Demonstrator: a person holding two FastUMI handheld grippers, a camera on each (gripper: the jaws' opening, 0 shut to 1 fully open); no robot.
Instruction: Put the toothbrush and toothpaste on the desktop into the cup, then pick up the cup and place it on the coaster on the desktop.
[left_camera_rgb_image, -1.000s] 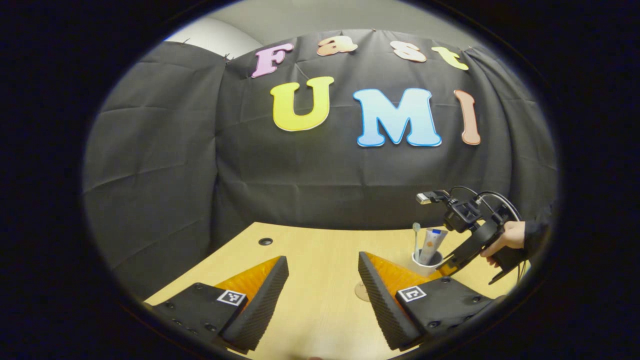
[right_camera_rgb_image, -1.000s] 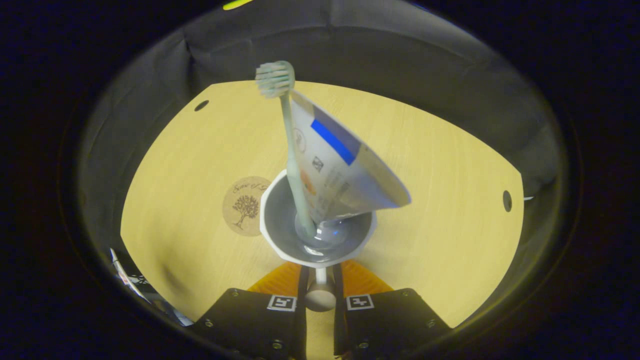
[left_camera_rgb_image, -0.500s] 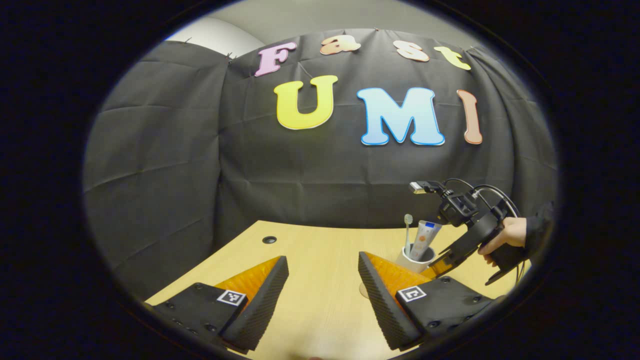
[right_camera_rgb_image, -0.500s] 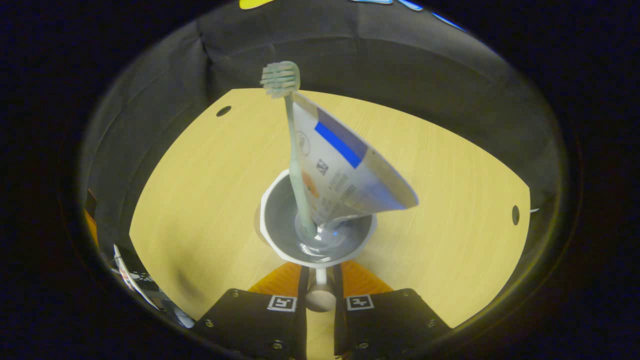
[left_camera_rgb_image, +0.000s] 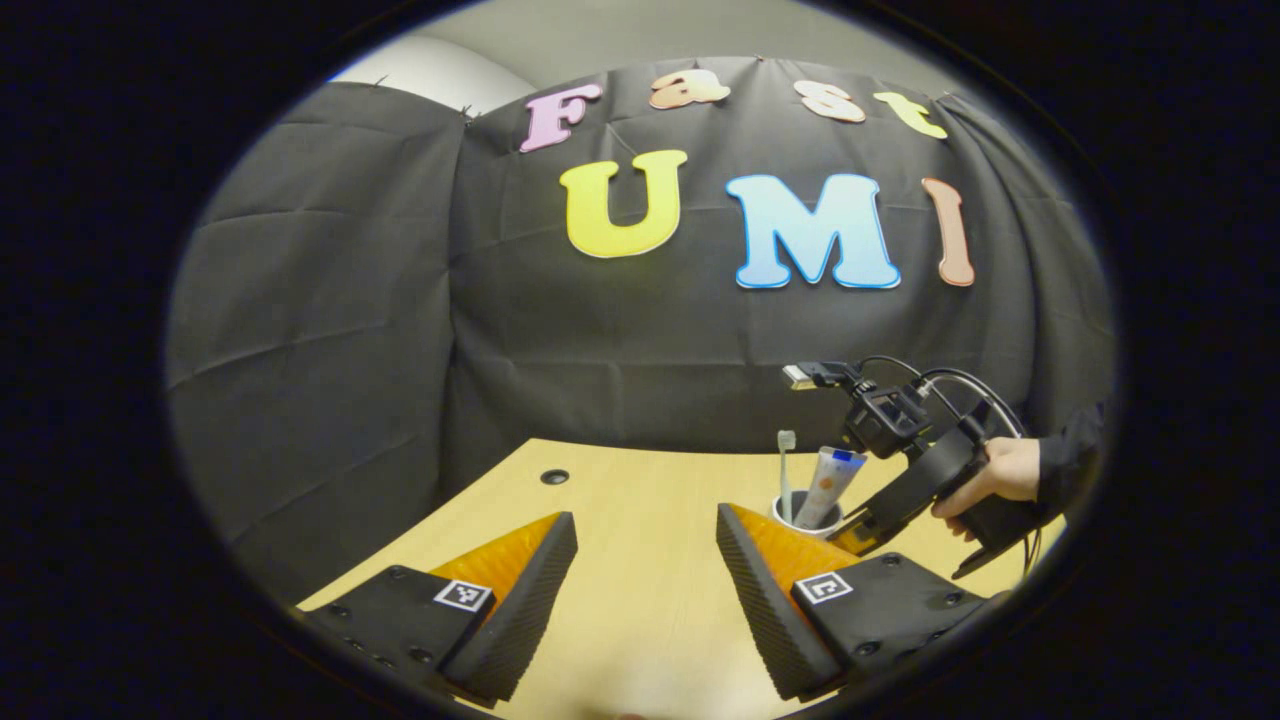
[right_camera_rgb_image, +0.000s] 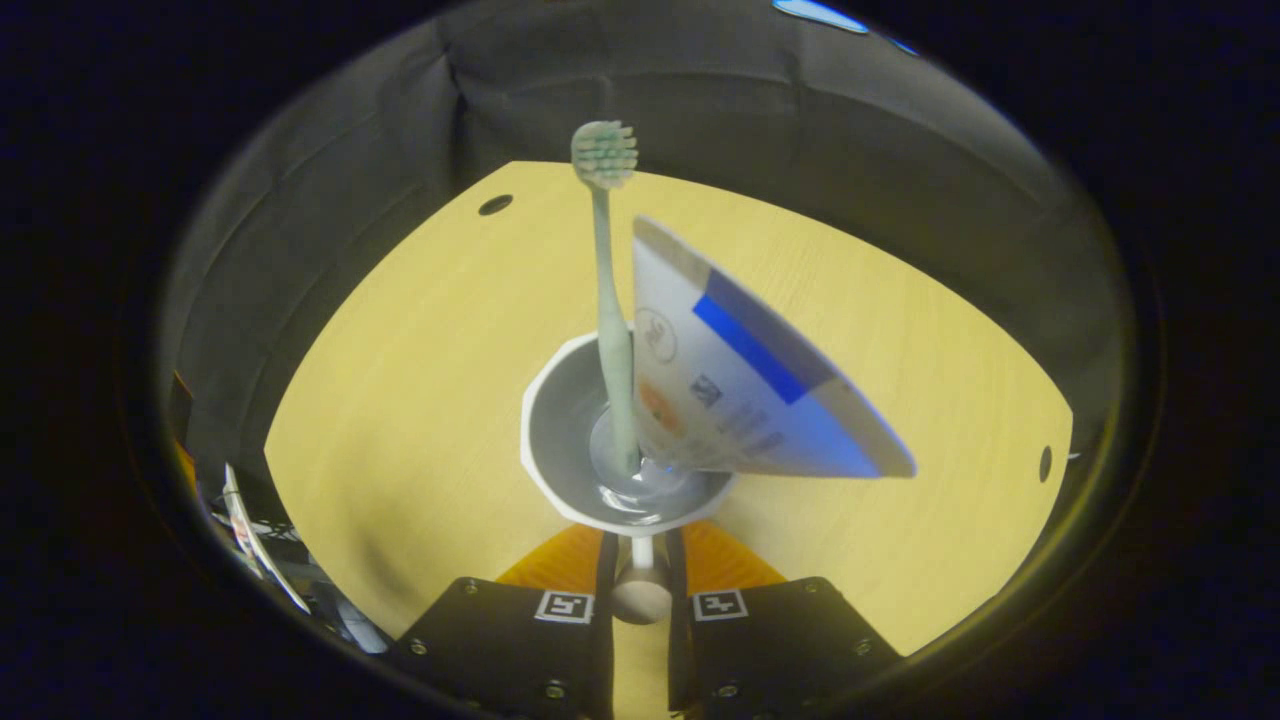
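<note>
A white cup (right_camera_rgb_image: 556, 497) holds a pale green toothbrush (right_camera_rgb_image: 612, 330) standing upright and a white-and-blue toothpaste tube (right_camera_rgb_image: 760, 400) leaning right. My right gripper (right_camera_rgb_image: 640, 548) is shut on the cup's handle, just below the rim. In the left gripper view the cup (left_camera_rgb_image: 790, 516) with toothbrush (left_camera_rgb_image: 785, 465) and toothpaste (left_camera_rgb_image: 828, 480) sits right of centre, its base hidden behind my own finger. The right gripper (left_camera_rgb_image: 852, 528) holds it from the right. My left gripper (left_camera_rgb_image: 640, 565) hangs open over the table with nothing between its fingers. The coaster is hidden.
The light wooden table (right_camera_rgb_image: 420, 380) has cable holes at the back left (right_camera_rgb_image: 494, 205) and far right (right_camera_rgb_image: 1044, 463). A hand (left_camera_rgb_image: 1000, 472) in a dark sleeve holds the right gripper. Cables (right_camera_rgb_image: 240, 510) hang off the table's left edge.
The right gripper has carried the cup left, over the spot where the coaster showed; the coaster has gone out of sight beneath it. The toothpaste has tipped further right. The left gripper stays open.
</note>
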